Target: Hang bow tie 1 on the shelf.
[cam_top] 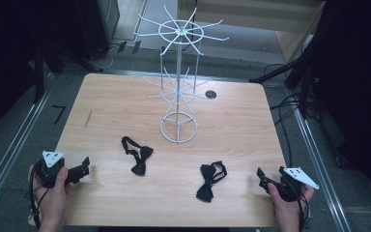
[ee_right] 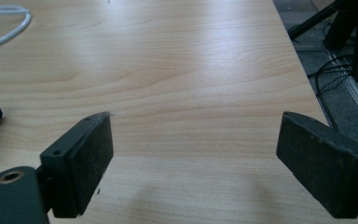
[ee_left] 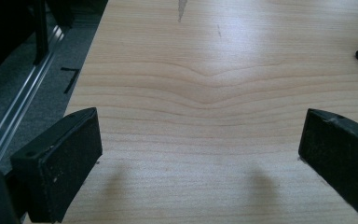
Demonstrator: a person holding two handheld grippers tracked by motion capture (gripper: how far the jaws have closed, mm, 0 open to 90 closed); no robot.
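High view: two black fabric bow ties lie lower centre — left bow tie [cam_top: 137, 155], right bow tie [cam_top: 210, 181] — below the white wire display rack [cam_top: 178, 77]. Left gripper [cam_top: 79, 170] and right gripper [cam_top: 263, 180] gape, empty. Light, limp cloth; pinch the centre knot.

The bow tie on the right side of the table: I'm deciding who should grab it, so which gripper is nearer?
Right. The right gripper sits open just right of that bow tie; the left gripper is across the table, beyond the other bow tie.
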